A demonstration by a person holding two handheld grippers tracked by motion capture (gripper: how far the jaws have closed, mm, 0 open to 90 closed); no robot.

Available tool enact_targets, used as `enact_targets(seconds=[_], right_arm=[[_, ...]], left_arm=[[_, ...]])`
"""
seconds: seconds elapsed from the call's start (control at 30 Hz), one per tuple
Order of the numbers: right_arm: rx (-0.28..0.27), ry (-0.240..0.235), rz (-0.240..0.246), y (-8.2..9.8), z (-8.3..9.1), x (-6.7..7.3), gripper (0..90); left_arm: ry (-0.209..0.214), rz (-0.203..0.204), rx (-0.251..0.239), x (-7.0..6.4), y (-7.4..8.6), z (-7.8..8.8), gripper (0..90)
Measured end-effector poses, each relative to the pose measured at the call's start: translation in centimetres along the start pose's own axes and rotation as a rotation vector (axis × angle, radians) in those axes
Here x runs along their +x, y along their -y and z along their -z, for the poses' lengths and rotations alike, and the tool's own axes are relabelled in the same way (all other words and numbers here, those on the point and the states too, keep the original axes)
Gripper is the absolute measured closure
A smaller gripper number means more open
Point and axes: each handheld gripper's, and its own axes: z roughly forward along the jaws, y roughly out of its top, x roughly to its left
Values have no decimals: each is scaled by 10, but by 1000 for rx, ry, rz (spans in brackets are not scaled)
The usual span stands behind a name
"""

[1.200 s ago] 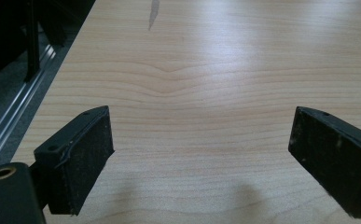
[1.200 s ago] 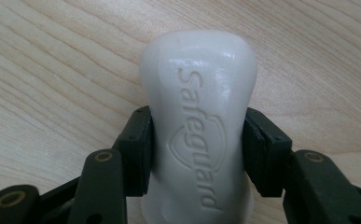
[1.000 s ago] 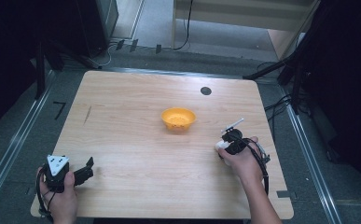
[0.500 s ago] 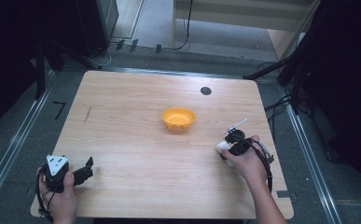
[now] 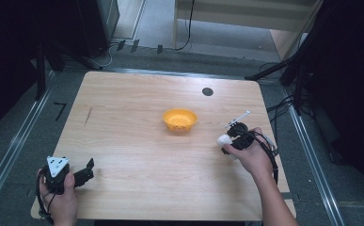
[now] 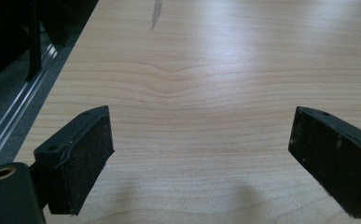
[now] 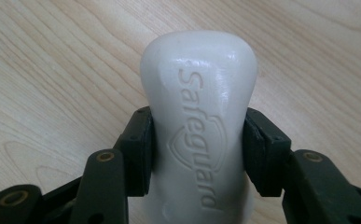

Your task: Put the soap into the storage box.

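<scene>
looking at this as the carry step: the right gripper (image 7: 197,140) has a white bar of soap (image 7: 199,121) pinched between its pads (image 7: 140,149), one pressing each long side, so the jaws are about as wide as the bar and no wider. from the high view the soap (image 5: 225,140) sits at the right side of the wooden table (image 5: 123,136), just in front of the person's right hand (image 5: 248,153), with the orange bowl (image 5: 180,119) a bit away toward the middle. hard to say from that view whether the bar is off the wood or touching it.

my guess is the soap goes in the bowl, so the next move needs a steady grip, a slide over to the left, and the bar brought above the rim before letting go. a slick bar could slip out if squeezed unevenly.

the left gripper (image 6: 201,154) has its jaws spread wide over bare wood, holding nothing, parked near the front left corner (image 5: 83,173).
</scene>
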Motion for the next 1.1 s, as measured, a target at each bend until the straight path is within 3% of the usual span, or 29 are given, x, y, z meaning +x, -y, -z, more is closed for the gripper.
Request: enact_targets(seconds=[0.5,0.83,1.03,1.07,1.1], right_arm=[[-35,-32,44,-25,11,-4,511],[8,-30,126,-41,12,-3,511],[0,-48,170,-49,13,0,511],[9,-37,207,-54,13,2,511],[9,-36,213,-55,13,2,510]], left_arm=[[2,2,-2,0,0,0,68],[1,-1,-2,0,0,0,68],[-1,-8,-1,-1,0,0,68],[-2,-11,3,-1,0,0,68],[-3,-13,2,-1,0,0,68]])
